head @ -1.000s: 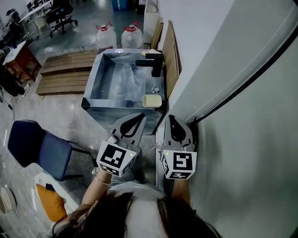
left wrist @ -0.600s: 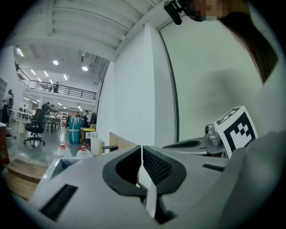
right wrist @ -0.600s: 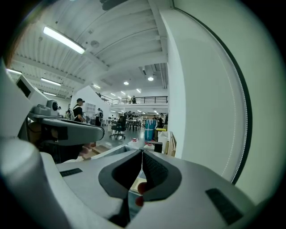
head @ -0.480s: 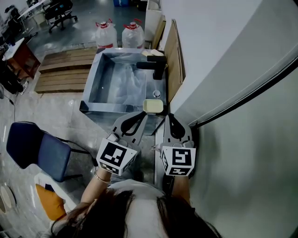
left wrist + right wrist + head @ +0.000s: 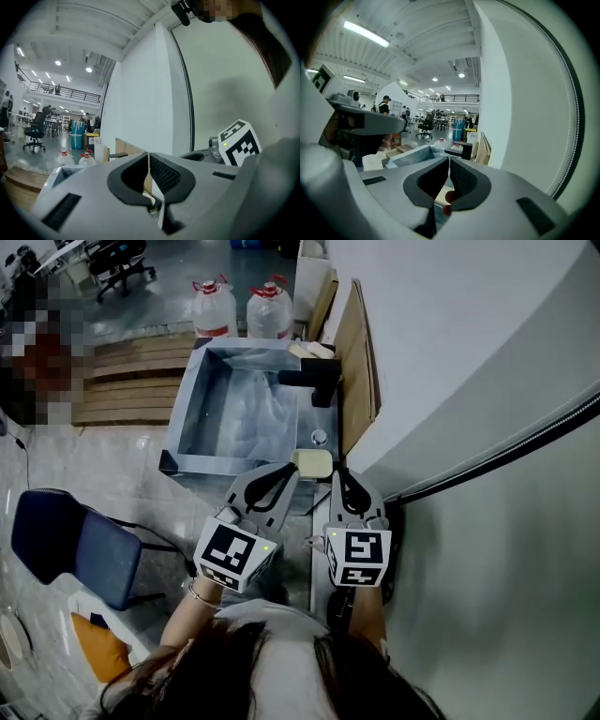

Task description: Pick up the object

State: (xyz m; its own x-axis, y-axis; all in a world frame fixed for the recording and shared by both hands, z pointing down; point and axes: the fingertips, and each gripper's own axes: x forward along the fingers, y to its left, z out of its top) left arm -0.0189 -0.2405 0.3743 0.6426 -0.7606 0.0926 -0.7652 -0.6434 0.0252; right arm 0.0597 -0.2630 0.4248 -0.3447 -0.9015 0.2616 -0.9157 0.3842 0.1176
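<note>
A pale yellow block (image 5: 312, 462) lies on the near right corner of a steel sink (image 5: 187, 418) in the head view. A black faucet (image 5: 317, 381) stands on the sink's right rim. My left gripper (image 5: 287, 469) is shut, and its tips reach the block's left edge. My right gripper (image 5: 338, 472) is shut too, its tips just behind the block's right end. In the left gripper view the left gripper (image 5: 149, 155) has its jaws pressed together with nothing between them. The right gripper (image 5: 449, 160) looks over the sink (image 5: 412, 157) and the faucet (image 5: 459, 151).
A white wall (image 5: 469, 427) runs close on the right, with a wooden board (image 5: 354, 362) leaning on it beside the sink. Two water jugs (image 5: 214, 306) stand beyond the sink. Wooden pallets (image 5: 122, 381) lie to the left, and a blue chair (image 5: 75, 540) is at the near left.
Both grippers have come forward toward the sink. The pale block, formerly well ahead of the tips, now lies right at them. Both stay shut.
</note>
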